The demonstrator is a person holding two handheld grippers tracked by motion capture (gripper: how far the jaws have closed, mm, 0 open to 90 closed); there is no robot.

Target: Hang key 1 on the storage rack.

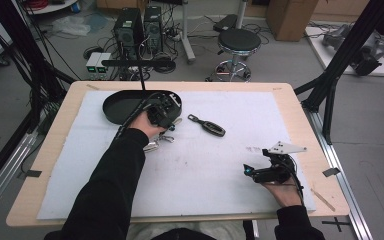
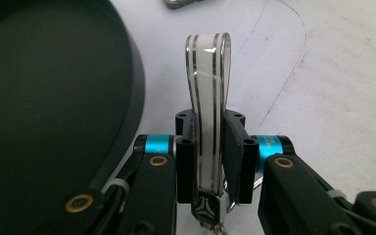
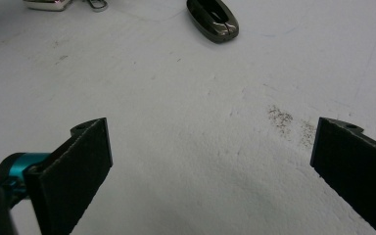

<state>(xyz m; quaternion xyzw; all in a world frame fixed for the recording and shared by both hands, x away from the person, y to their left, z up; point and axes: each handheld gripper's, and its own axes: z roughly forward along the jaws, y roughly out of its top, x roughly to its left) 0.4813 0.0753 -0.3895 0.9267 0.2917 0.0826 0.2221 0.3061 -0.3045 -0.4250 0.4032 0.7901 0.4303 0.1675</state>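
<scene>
1. The strap loop [image 2: 206, 73], a pale band with dark edge stripes, stands upright between my left gripper [image 2: 210, 152]'s pads, with a dark fob end and a metal ring hanging just below the jaws. It sits beside the rim of the black tray [image 2: 54, 98], over the white mat [image 2: 333, 88].
2. I judge the strap was chosen because it gives the flat pads a firm bite, and the heavier end can dangle free.
3. My left gripper is clamped narrow on the strap, pads pressing both faces. In the high view it sits at the tray's near edge [image 1: 164, 111], so a drop into the tray looks likely.
4. A second key fob [image 1: 207, 125], dark and oblong, lies on the mat, well apart from either tool. A silvery piece [image 3: 46, 4] lies at the top of the right gripper view; I cannot tell what it is.
5. My right gripper [image 3: 210, 161] has its jaws spread wide, holding nothing, above bare mat near the table's right front, parked clear of the left's work.
</scene>
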